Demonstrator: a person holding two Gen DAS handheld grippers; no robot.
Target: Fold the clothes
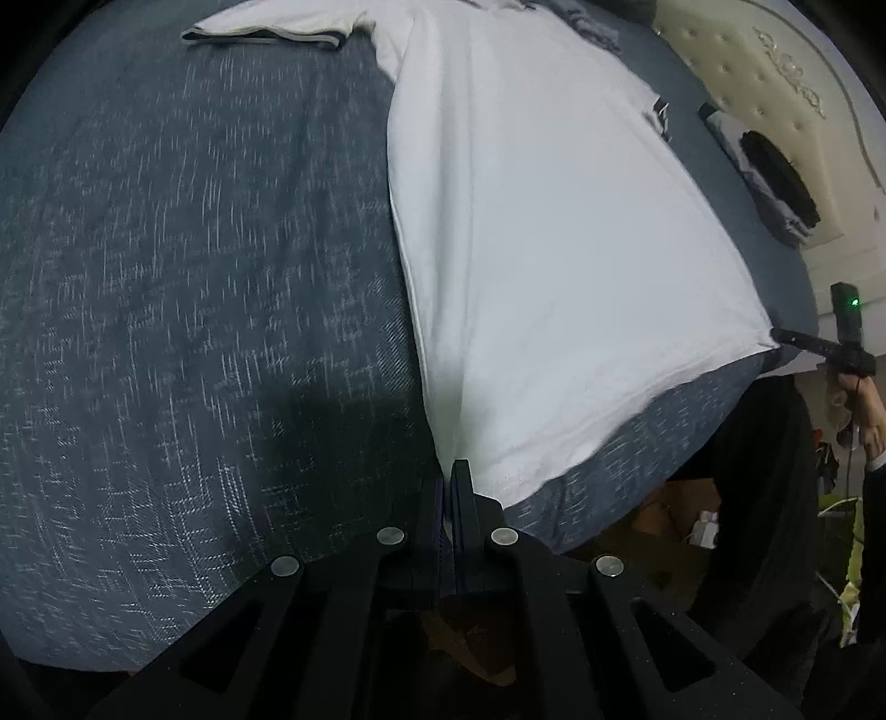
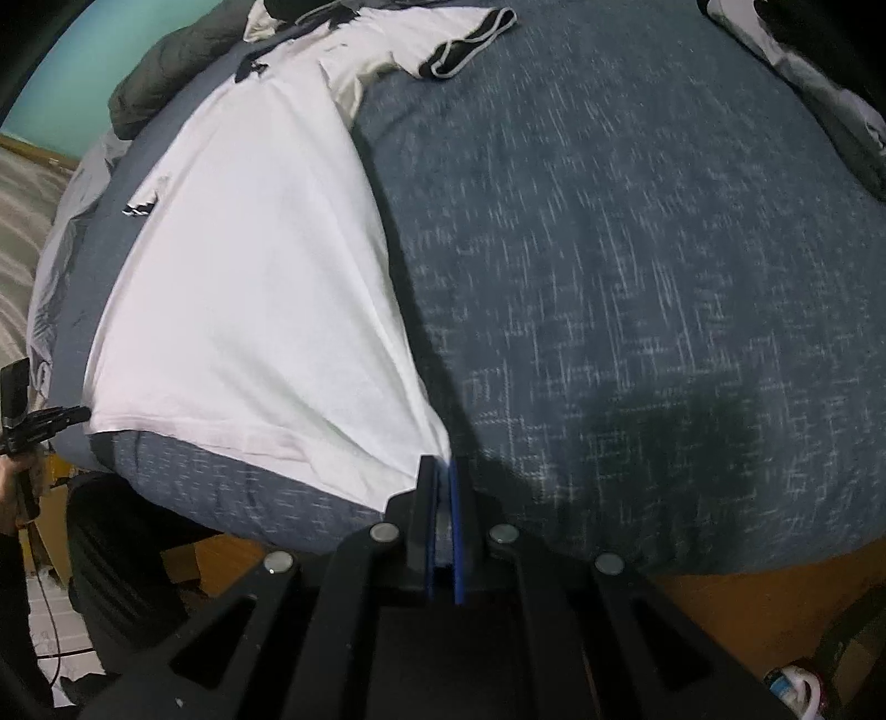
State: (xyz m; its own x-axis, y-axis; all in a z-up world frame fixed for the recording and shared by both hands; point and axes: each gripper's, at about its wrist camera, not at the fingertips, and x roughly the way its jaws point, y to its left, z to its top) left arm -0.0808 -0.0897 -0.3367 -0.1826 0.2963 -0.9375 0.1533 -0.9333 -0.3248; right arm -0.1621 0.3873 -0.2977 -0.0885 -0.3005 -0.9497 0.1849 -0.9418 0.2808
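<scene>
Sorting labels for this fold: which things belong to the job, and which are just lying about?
In the job:
white shirt
left tongs
right tongs

Lying about:
folded grey-and-black clothes
dark green bedding

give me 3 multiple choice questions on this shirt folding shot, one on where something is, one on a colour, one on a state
1. Where does the left gripper hold the white shirt?
A. at a collar
B. at a bottom hem corner
C. at a sleeve cuff

2. What colour is the trim on the sleeve cuff?
A. red
B. green
C. black

3. How do the right gripper's jaws stand?
A. shut on the shirt
B. wide open above it
C. shut on a pillow

Answers: 1 B, the hem corner bunches into the closed jaws at the near edge of the blue-grey bedcover. 2 C, a dark band edges the short sleeve. 3 A, white fabric is pinched between the blue-lined jaws.
</scene>
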